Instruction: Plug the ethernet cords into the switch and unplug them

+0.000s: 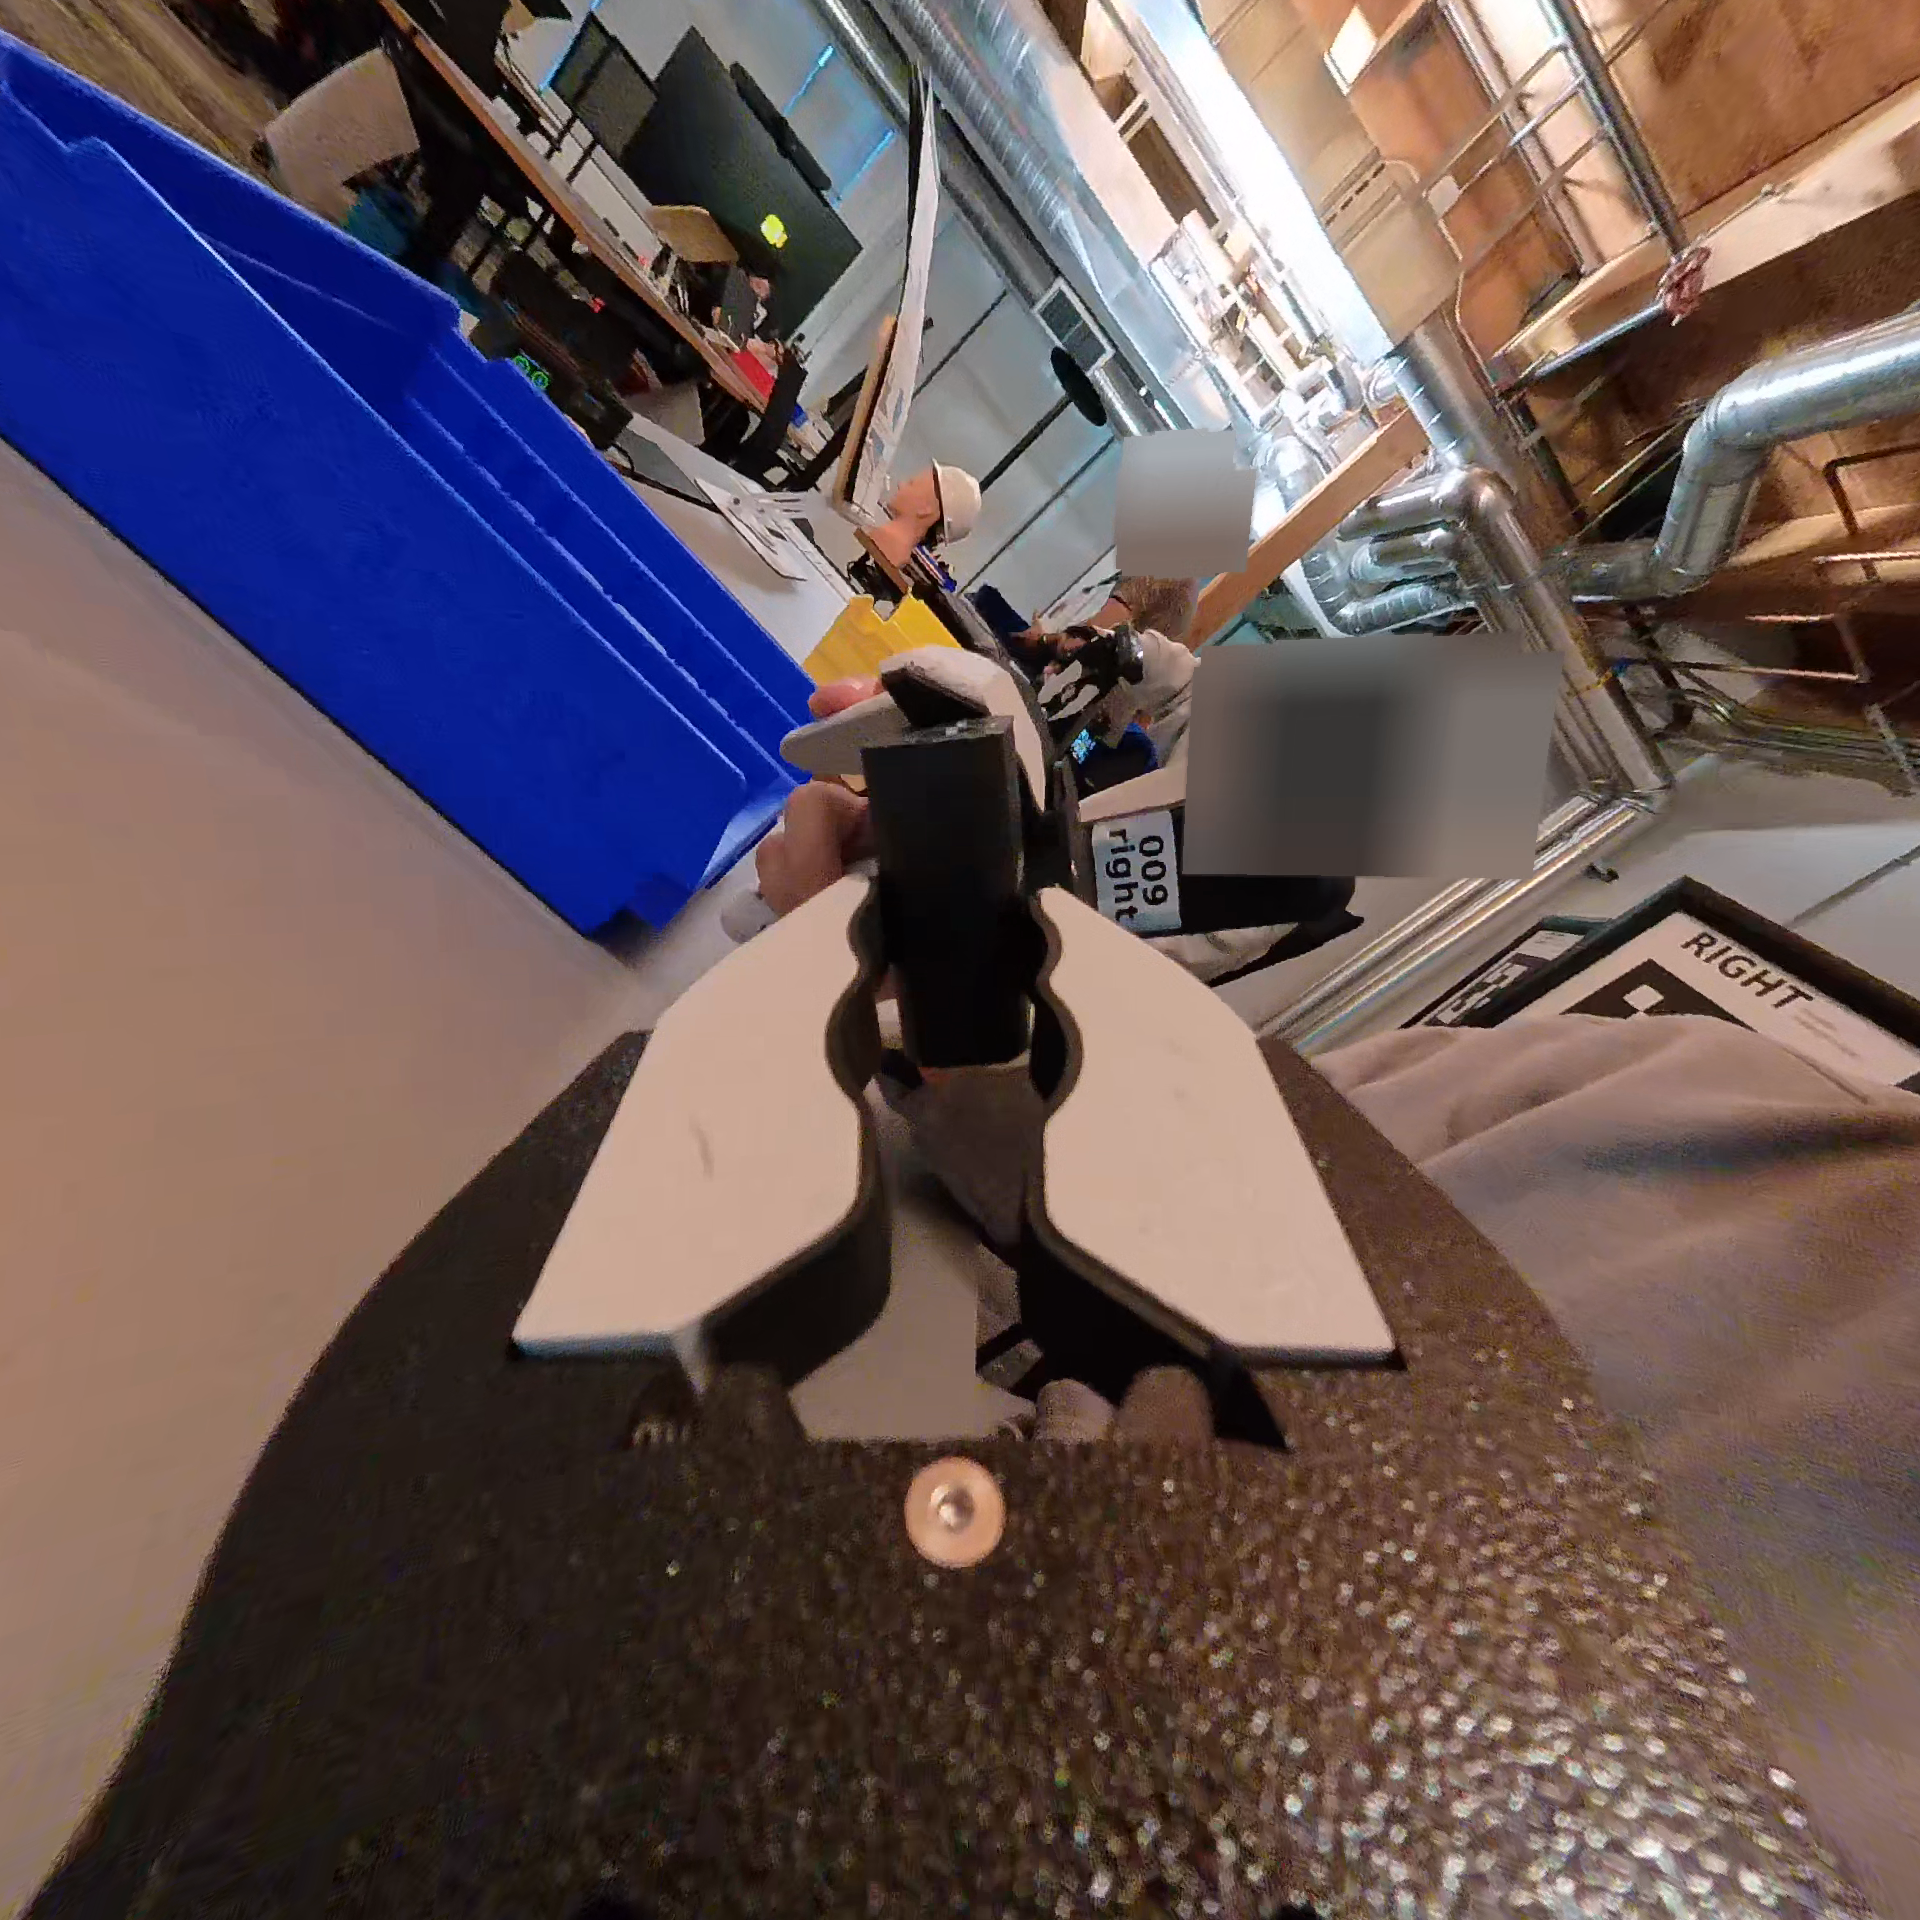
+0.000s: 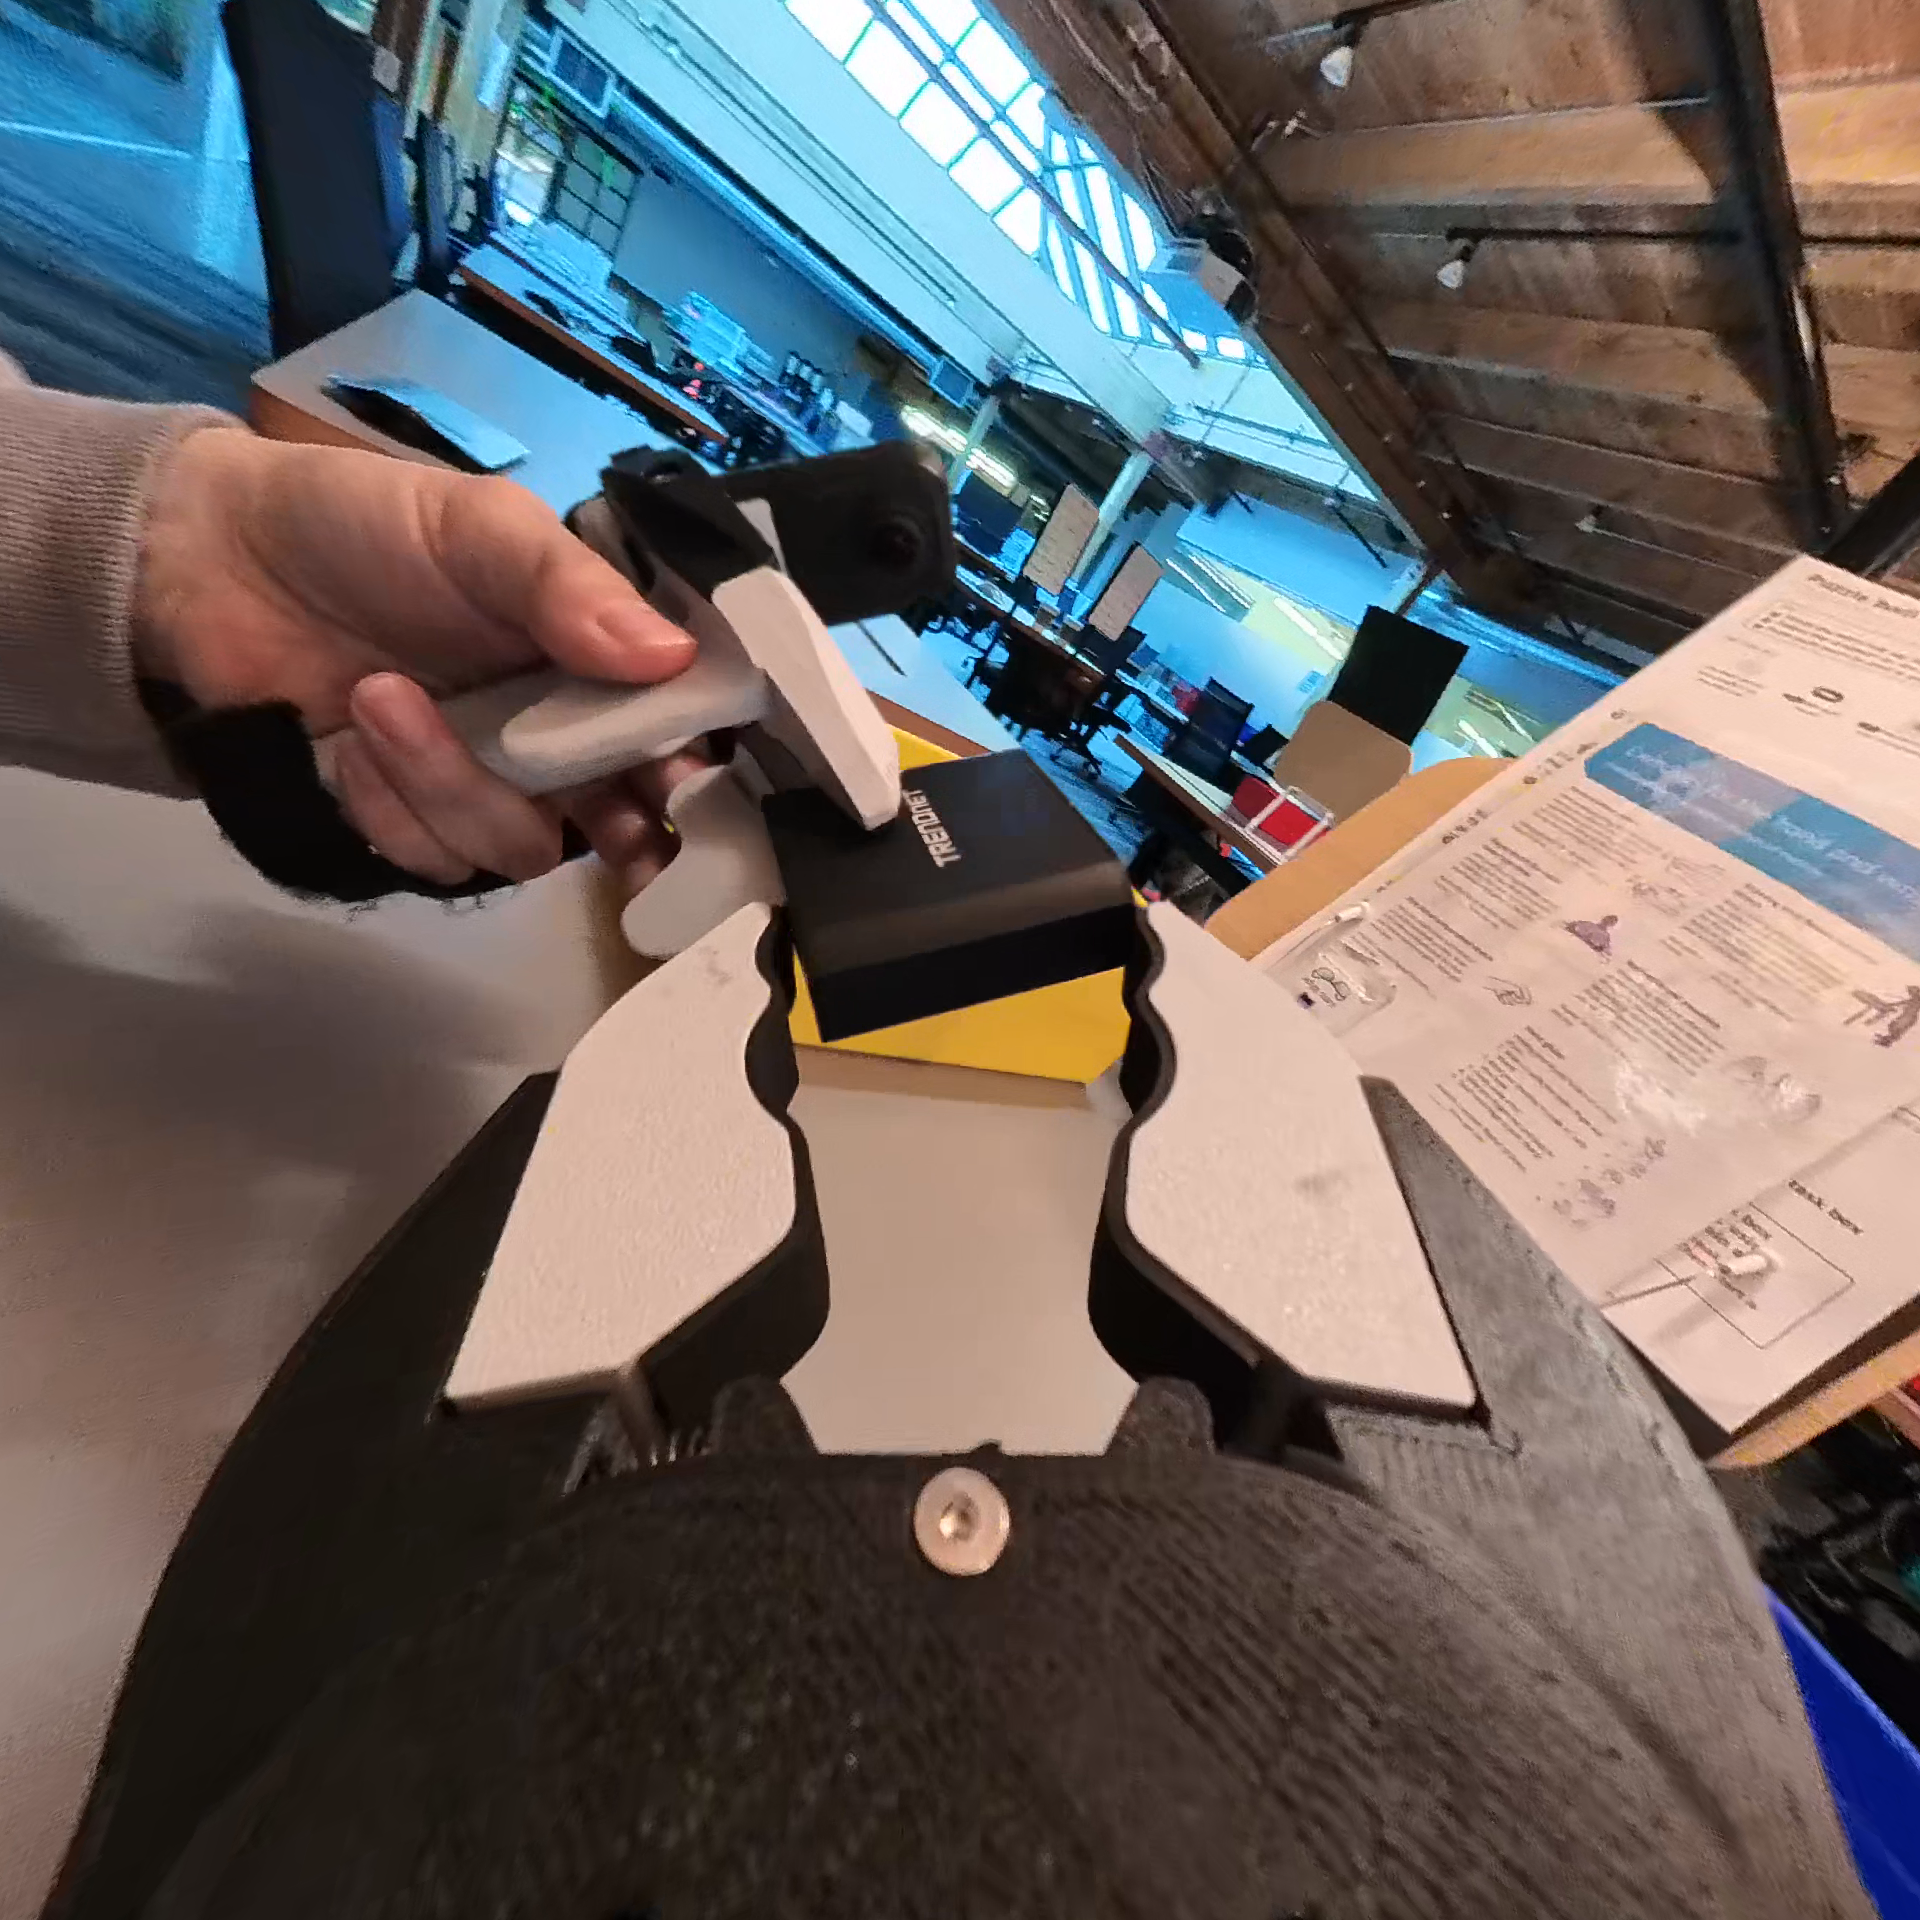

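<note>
Right, both hand-held grippers are on the switch (image 2: 951,894), a small black box held up off the bench (image 2: 312,1091) at the centre of both views. Left wrist view first: the left hand-held gripper (image 1: 951,971) has its 2 white fingers (image 1: 727,1164) closed in tight on the narrow end of the switch (image 1: 940,894), which stands tall between the tips. Just beyond it, at frame centre, the right hand-held gripper (image 1: 930,717) pinches the far end, with a hand (image 1: 816,842) behind it.

Over to the right wrist view: the right hand-held gripper (image 2: 961,966) is spread wide, its tips either side of the switch's long near edge, and I cannot tell whether they are touching it. From the left of the frame the left hand-held gripper (image 2: 821,810) clamps the box's left end, 1 finger (image 2: 821,696) on top, 1 below, with a hand (image 2: 416,644) on its handle.

A yellow bin (image 2: 997,1023) sits right behind the switch. A blue bin (image 1: 364,540) fills the upper left of the left view. A printed sheet (image 2: 1621,987) leans at the right.
</note>
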`<state>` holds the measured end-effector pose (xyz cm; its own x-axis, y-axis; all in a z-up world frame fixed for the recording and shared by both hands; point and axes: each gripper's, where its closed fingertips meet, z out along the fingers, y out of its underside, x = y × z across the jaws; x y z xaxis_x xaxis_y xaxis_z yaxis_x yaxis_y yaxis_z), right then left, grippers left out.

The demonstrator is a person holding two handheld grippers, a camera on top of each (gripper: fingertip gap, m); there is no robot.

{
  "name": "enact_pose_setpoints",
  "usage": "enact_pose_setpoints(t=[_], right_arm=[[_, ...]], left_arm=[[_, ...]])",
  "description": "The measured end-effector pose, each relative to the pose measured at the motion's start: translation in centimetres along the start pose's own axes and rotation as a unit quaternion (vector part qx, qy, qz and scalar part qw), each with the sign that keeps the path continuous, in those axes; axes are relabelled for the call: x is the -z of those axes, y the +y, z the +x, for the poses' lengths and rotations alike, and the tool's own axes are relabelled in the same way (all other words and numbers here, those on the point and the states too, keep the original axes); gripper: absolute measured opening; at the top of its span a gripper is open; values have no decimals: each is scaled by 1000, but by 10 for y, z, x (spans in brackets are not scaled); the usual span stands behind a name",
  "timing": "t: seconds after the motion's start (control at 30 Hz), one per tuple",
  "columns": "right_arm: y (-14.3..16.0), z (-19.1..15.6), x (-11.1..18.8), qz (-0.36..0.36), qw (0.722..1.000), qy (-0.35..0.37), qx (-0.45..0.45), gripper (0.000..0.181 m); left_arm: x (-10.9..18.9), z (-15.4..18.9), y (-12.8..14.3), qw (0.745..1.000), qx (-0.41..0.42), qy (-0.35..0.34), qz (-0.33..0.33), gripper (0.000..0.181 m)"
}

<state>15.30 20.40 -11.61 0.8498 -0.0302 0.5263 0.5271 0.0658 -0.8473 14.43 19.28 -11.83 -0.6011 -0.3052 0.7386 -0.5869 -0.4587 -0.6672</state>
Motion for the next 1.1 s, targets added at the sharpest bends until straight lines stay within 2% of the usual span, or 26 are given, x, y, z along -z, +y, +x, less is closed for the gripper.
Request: enact_pose_setpoints(t=[0.17, 0.27, 0.33, 0.43, 0.57, 0.7, 0.8, 0.87, 0.97, 1.03, 1.1], right_arm=[[0, -14, 12, 1, 996, -89, 27, 61], [-8, -33, 22, 30, 985, -167, 14, 61], [-8, -45, 27, 31, 977, -210, 13, 60], [-9, -56, 31, 35, 968, -247, 15, 60], [-9, -72, 34, 25, 956, -293, 13, 60], [-2, -73, 34, 6, 955, -297, 12, 61], [13, -65, 28, -32, 963, -265, 23, 61], [18, -52, 22, -42, 974, -224, 12, 63], [5, -22, 14, 8, 991, -129, -44, 67], [-6, -7, 8, 50, 994, -60, -70, 74], [-4, -7, 0, 46, 997, -27, -58, 81]], left_arm=[[-3, 4, 20, 997, -33, 18, -72, 27], [0, 4, 27, 989, -94, -9, -117, 50], [5, 5, 37, 982, -107, -13, -156, 54], [11, 11, 51, 977, -72, 17, -198, 51], [10, 25, 60, 973, -18, 87, -213, 25], [10, 16, 62, 972, -25, 82, -219, 24], [9, 4, 52, 979, -41, 49, -192, 23], [10, -1, 37, 987, -55, 22, -148, 23], [17, -16, 3, 995, -71, -52, -49, 22], [21, -15, -17, 997, -47, -60, 31, 22], [19, -13, -25, 994, -30, -62, 81, 22]])
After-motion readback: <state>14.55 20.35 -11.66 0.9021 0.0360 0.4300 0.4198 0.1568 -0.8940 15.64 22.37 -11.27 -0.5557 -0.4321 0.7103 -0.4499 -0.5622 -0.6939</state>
